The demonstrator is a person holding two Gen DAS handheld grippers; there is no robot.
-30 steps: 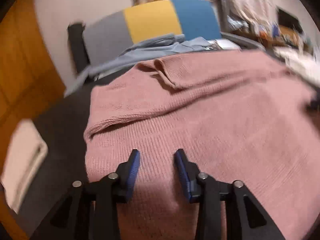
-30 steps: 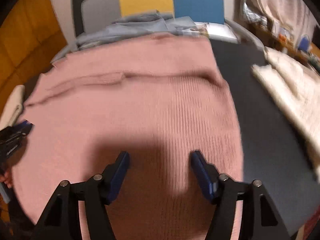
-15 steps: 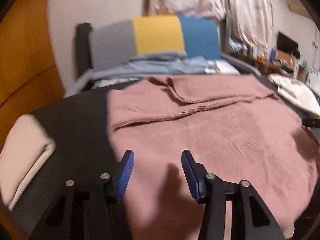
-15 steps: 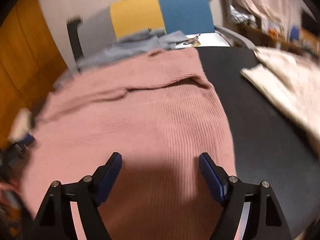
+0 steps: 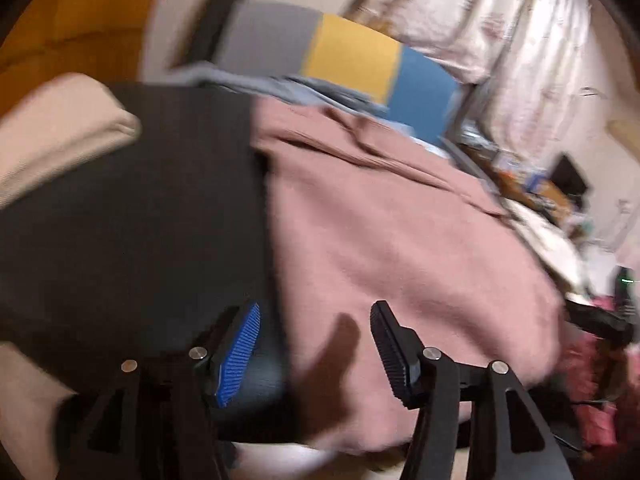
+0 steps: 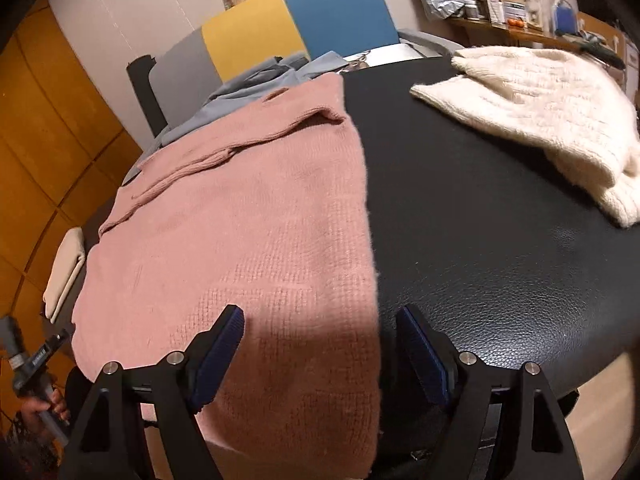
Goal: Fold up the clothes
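Observation:
A pink knit sweater [image 6: 248, 216] lies spread flat on a round black table [image 6: 480, 208], its hem hanging over the near edge. It also shows in the left wrist view [image 5: 400, 248], blurred. My left gripper [image 5: 316, 320] is open and empty, over the sweater's left edge near the hem. My right gripper [image 6: 320, 320] is open wide and empty, straddling the sweater's right edge near the hem. The left gripper also shows at the far left of the right wrist view [image 6: 32, 360], held by a hand.
A cream knit garment [image 6: 540, 104] lies on the table's right side. A folded beige cloth [image 5: 52, 128] lies at the left edge. Grey-blue clothes [image 6: 256, 80] are piled at the back before a grey, yellow and blue chair [image 6: 288, 28].
Both grippers have drawn back toward the near edge and apart: the left to the sweater's left edge, the right to its right edge. The right jaws have opened wider.

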